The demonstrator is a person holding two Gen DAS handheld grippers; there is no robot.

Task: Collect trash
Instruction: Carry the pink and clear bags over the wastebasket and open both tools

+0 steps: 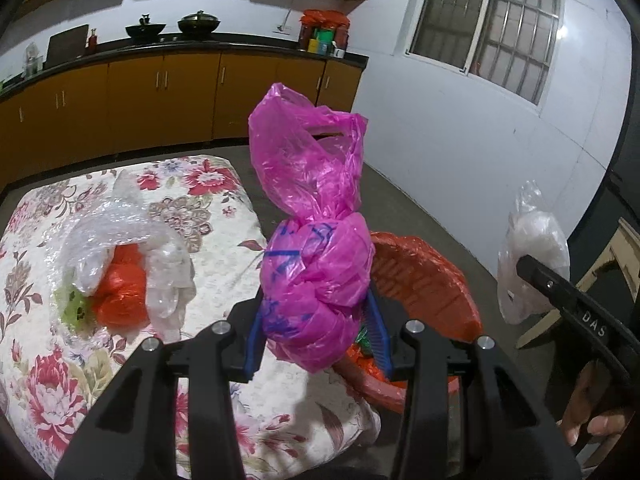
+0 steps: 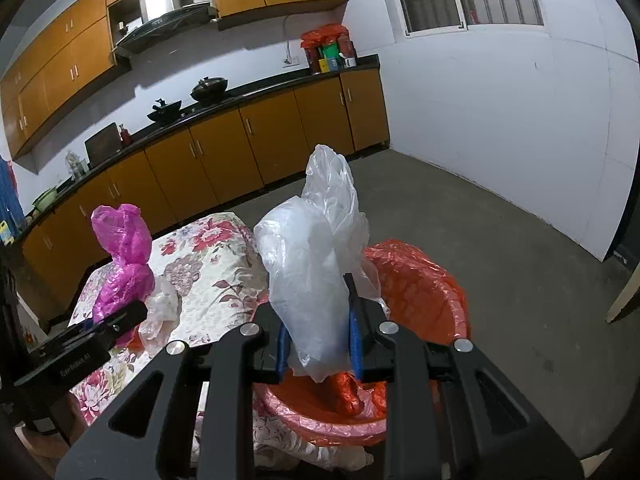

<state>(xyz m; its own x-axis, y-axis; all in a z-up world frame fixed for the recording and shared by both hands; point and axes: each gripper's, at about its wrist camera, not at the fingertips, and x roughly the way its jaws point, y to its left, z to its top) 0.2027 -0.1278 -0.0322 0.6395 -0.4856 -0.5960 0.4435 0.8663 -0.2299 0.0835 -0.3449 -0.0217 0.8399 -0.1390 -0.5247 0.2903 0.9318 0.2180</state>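
Note:
My left gripper (image 1: 318,334) is shut on a knotted pink plastic bag (image 1: 316,240) and holds it above the table edge beside the red-lined trash bin (image 1: 424,276). My right gripper (image 2: 318,348) is shut on a crumpled clear plastic bag (image 2: 316,256) and holds it over the bin (image 2: 416,280). The pink bag also shows at the left of the right wrist view (image 2: 124,256). The clear bag also shows at the right of the left wrist view (image 1: 532,256). A pile of clear bubble wrap (image 1: 120,232) over an orange bag (image 1: 122,296) and a green scrap (image 1: 74,310) lies on the floral tablecloth (image 1: 200,200).
A counter with orange cabinets (image 2: 224,160) runs along the back wall, with pots and containers on top. A bare concrete floor (image 2: 500,240) lies to the right of the bin, with a white wall and barred window (image 1: 504,28) beyond. A pale wooden frame (image 1: 600,264) stands at the far right.

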